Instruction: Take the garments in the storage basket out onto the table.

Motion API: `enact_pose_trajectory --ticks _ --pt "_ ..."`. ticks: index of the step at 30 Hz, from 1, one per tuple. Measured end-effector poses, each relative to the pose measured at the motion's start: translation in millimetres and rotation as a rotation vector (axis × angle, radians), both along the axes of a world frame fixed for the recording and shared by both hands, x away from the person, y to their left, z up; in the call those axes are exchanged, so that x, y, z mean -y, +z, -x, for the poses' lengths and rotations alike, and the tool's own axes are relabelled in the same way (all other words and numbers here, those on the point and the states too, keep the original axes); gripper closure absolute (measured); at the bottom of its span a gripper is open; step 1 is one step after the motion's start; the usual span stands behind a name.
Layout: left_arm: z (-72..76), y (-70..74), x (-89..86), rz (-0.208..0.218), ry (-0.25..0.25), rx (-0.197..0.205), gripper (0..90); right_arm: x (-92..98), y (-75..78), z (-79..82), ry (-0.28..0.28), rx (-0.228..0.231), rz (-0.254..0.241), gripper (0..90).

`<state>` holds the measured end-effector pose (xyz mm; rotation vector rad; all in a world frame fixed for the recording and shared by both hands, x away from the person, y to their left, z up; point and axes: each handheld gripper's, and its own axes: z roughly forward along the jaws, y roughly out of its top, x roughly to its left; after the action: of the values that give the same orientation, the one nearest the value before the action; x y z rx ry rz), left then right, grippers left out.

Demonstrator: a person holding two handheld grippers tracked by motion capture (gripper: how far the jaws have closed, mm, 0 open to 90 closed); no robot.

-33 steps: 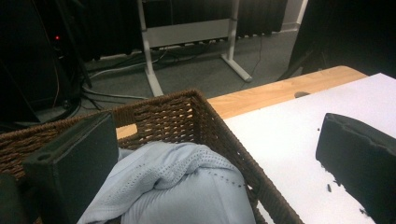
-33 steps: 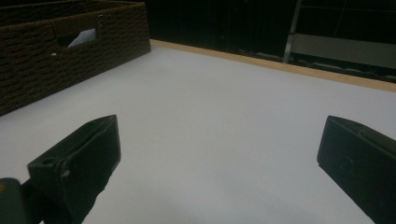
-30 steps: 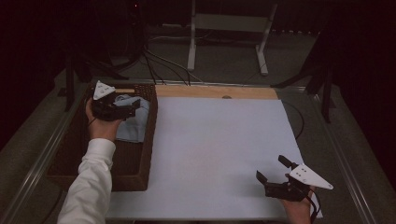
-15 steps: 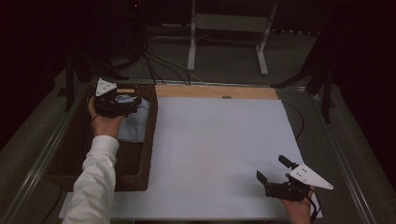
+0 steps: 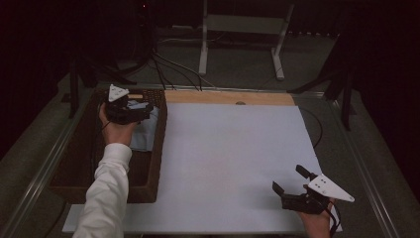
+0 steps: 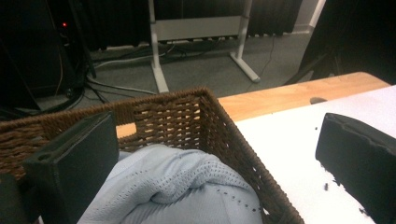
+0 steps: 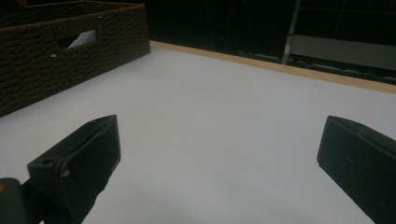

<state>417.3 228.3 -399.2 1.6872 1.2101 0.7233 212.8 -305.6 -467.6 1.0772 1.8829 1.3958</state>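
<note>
Now the left hand-held gripper [image 5: 143,110], jaws apart, is hovering over the blue cloth [image 6: 177,191] lying in the basket [image 5: 159,144]; next it probably needs lowering and closing. The right hand-held gripper [image 5: 289,179] is waiting open above the surface [image 5: 233,158].

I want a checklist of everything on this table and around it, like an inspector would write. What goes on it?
Surface: white sheet over a wooden table, wood strip bare at the far edge.
Job's things: pale blue cloth lying inside the brown wicker basket at the table's left side.
Clutter: nothing seen on the white sheet.
Grippers: left gripper over the basket, jaws wide apart above the cloth; right gripper near the front right corner, jaws apart, holding nothing.
Cables: dark cables on the floor behind the table.
Surroundings: white metal stand, dark curtains, grey floor.
</note>
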Motion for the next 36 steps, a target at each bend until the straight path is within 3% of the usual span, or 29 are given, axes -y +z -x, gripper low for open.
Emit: enact_pose_trajectory --ticks 7,12,21,27,36 --pt "-5.5 -9.2 6.8 -0.005 -0.012 -0.017 0.5 0.9 0.7 0.9 -0.002 0.001 -0.002 0.0" --pt "-9.9 -14.8 9.5 0.034 -0.015 -0.036 0.9 1.1 1.0 1.2 -0.001 0.003 -0.003 0.0" --pt "-17.7 -28.0 15.5 0.016 -0.018 -0.088 1.2 2.8 1.7 1.7 -0.004 0.007 -0.007 0.0" --pt "-21.9 -33.8 16.3 -0.014 0.018 -0.119 2.9 3.0 1.7 1.6 -0.006 0.006 -0.008 0.0" --pt "-26.4 -39.9 11.5 -0.013 0.077 -0.162 2.5 3.6 1.5 1.3 -0.009 0.006 -0.009 0.0"
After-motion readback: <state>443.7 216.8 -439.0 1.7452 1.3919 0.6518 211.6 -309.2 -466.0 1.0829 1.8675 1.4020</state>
